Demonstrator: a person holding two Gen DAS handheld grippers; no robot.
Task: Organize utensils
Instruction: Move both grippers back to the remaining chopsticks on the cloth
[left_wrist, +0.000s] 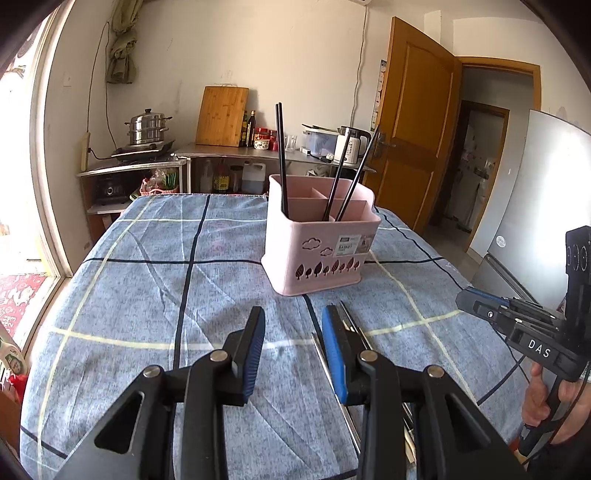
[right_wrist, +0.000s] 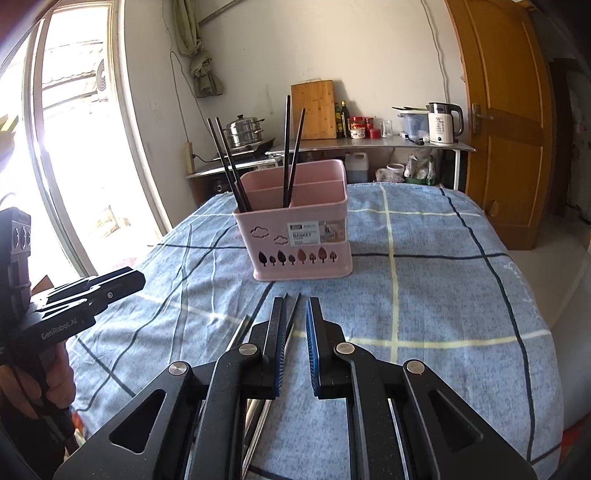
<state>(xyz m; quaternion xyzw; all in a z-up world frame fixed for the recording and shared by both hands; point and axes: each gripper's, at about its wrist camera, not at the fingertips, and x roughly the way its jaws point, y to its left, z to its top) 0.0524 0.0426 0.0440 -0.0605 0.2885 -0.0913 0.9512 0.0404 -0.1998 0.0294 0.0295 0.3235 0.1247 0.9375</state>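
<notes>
A pink utensil basket (left_wrist: 319, 251) with dividers stands on the blue checked tablecloth (left_wrist: 147, 295); several black chopsticks (left_wrist: 281, 158) lean in it. It also shows in the right wrist view (right_wrist: 299, 236) with the black chopsticks (right_wrist: 288, 147). Metal chopsticks (left_wrist: 354, 332) lie on the cloth under and beside my left gripper's right finger. They show in the right wrist view (right_wrist: 258, 369) under my right gripper's left finger. My left gripper (left_wrist: 293, 325) is open and empty above the cloth. My right gripper (right_wrist: 296, 314) is open with a narrow gap and empty.
A steel counter (left_wrist: 221, 151) at the back holds a steamer pot (left_wrist: 147, 127), cutting board (left_wrist: 221, 114), bottles and a kettle (left_wrist: 351, 144). A wooden door (left_wrist: 413, 118) and fridge (left_wrist: 535, 192) stand to the right. A window (right_wrist: 74, 129) is at the left.
</notes>
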